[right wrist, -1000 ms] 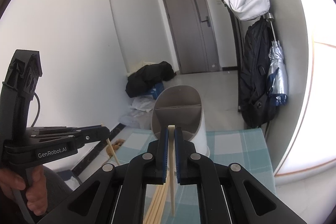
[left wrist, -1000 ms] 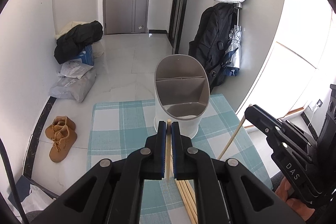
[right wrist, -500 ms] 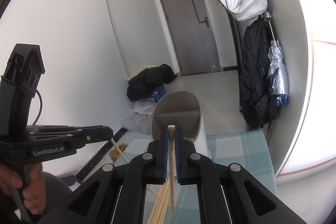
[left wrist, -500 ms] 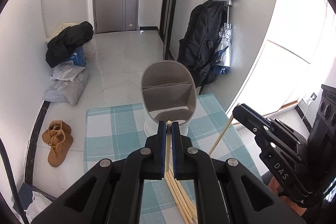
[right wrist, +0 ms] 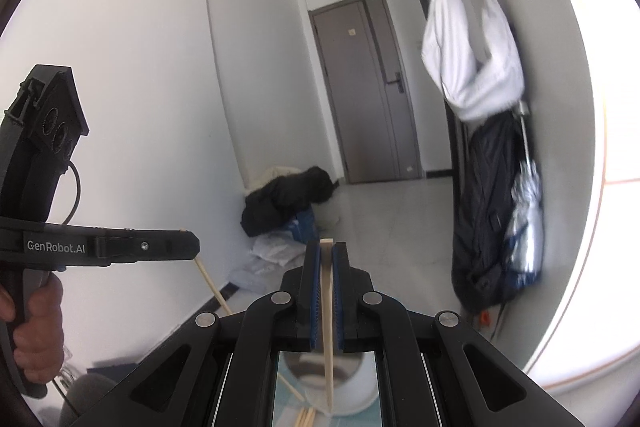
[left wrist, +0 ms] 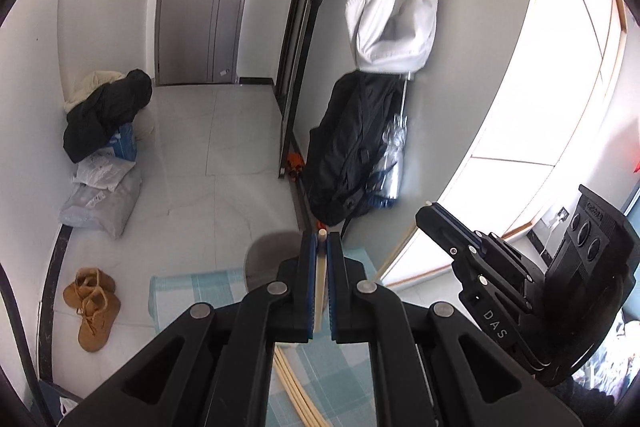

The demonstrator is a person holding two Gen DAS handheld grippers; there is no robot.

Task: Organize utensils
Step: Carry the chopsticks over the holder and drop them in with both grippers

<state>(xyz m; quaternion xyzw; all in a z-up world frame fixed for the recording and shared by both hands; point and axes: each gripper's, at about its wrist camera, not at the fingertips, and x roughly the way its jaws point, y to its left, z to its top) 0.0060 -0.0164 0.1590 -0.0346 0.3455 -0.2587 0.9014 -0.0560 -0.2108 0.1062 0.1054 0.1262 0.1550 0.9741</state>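
Gripping one chopstick (left wrist: 319, 291) each, the left claw (left wrist: 319, 247) and right claw (right wrist: 327, 255) pinch high, tips hanging free above the utensil holder (right wrist: 340, 383) below, apparently ready for dropping in.

My left gripper (left wrist: 319, 247) and right gripper (right wrist: 326, 255) are black plastic with blue pads and silver screws; one says "GenRobot.AI", the other "DAS", with a black cable trailing.
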